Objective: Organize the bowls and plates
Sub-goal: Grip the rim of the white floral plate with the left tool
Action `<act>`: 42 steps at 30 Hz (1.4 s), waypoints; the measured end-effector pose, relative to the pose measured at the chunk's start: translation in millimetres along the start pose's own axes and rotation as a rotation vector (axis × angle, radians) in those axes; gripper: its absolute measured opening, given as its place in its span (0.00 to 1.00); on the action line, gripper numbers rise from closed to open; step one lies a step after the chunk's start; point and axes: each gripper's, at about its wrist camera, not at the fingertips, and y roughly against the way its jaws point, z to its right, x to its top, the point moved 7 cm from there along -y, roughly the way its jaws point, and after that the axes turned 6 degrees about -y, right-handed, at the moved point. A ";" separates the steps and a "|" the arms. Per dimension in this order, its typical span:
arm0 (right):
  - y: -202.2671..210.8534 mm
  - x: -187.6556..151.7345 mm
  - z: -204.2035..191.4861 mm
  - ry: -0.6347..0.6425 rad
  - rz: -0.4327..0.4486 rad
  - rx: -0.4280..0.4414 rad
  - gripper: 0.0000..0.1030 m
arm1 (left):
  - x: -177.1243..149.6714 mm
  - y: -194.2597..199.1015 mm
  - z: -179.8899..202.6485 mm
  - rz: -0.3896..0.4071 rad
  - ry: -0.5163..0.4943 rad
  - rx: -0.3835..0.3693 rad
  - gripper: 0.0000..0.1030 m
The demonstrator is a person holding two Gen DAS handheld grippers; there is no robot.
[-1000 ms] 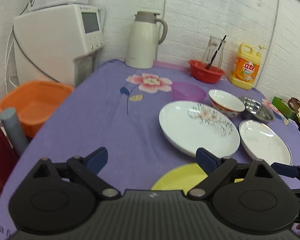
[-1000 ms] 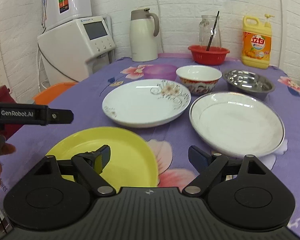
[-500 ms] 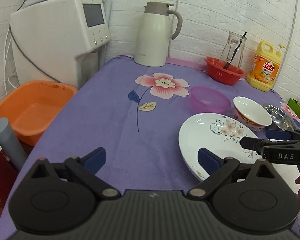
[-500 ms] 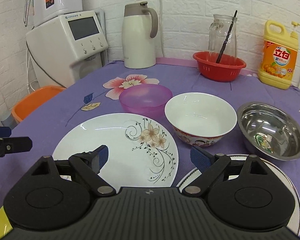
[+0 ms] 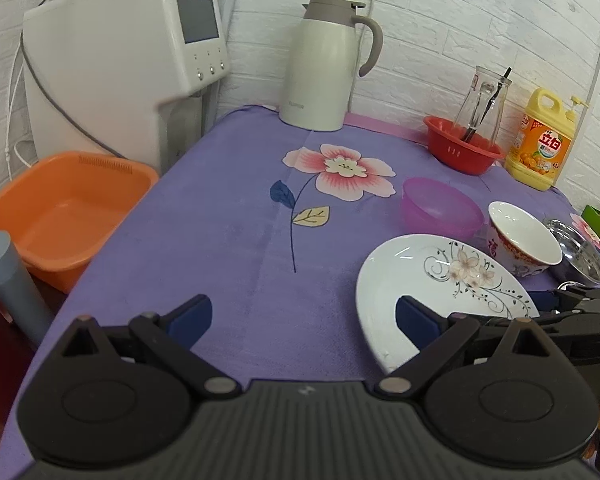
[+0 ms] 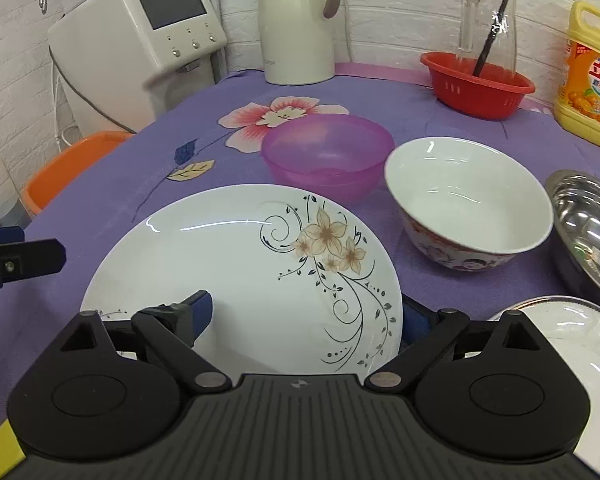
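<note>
The floral plate (image 5: 424, 280), white with a beige flower and black scrolls, lies on the purple-clothed table (image 5: 228, 240) in the left wrist view, right of the left claw (image 5: 304, 316), whose jaws gape wide and empty over bare cloth. In the right wrist view the floral plate (image 6: 244, 264) sits between the spread, empty jaws of the right claw (image 6: 304, 316), with the pink bowl (image 6: 328, 152) and white bowl (image 6: 468, 200) just beyond it.

White plate (image 6: 228, 264) with tan flowers and black scrolls, translucent purple bowl (image 6: 327, 152) at its 12 o'clock, white bowl (image 6: 470, 200) with red-patterned outside, silver bowl (image 6: 592, 224), red basket (image 6: 478, 88), yellow bottle (image 6: 592, 80), purple table (image 5: 228, 232) cloth with pink flower.
</note>
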 end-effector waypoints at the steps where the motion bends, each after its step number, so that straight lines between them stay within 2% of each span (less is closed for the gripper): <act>1: -0.9 0.3 -6.1 0.006 -0.004 0.022 1.00 | 0.1 -0.1 -0.1 -0.001 0.003 -0.001 0.94; 3: 0.7 -1.7 -13.5 0.022 -0.005 0.056 1.00 | 0.2 -1.3 1.9 -0.005 0.003 -0.007 0.94; 6: 6.5 -6.9 -7.4 0.028 0.017 0.023 1.00 | 1.7 -11.3 11.6 -0.021 0.001 -0.030 0.94; 9: 4.8 -12.7 -6.6 0.024 -0.005 0.039 1.00 | 3.6 -29.5 26.4 -0.055 -0.016 -0.061 0.94; 13: 4.1 -15.1 -11.6 0.063 -0.001 0.041 1.00 | 2.2 -48.2 39.8 -0.083 -0.075 -0.054 0.92; 16: 3.4 -15.8 -12.3 0.076 0.000 0.056 1.00 | -3.4 -55.1 43.6 -0.104 -0.092 -0.058 0.84; 17: 3.3 -17.0 -12.3 0.081 -0.001 0.057 1.00 | -5.1 -56.2 44.2 -0.109 -0.095 -0.062 0.78; 19: 3.5 -18.2 -11.3 0.085 -0.005 0.067 1.00 | -8.5 -58.5 45.8 -0.119 -0.104 -0.068 0.74; 24: 4.6 -20.7 -10.9 0.096 -0.001 0.070 1.00 | -8.6 -57.5 50.8 -0.111 -0.132 -0.076 0.67; 33: 4.8 -22.2 -21.2 0.110 -0.005 0.084 1.00 | -7.7 -58.0 54.2 -0.124 -0.147 -0.081 0.65; 36: 4.1 -20.1 -24.1 0.104 -0.020 0.070 1.00 | -4.3 -56.8 54.2 -0.149 -0.108 -0.092 0.53; 37: 5.1 -18.6 -23.5 0.092 -0.021 0.053 1.00 | -1.9 -55.8 55.1 -0.150 -0.101 -0.094 0.53; 42: 26.1 -9.9 -23.6 0.047 0.027 0.036 1.00 | 17.6 -33.2 64.7 -0.086 -0.132 -0.092 0.52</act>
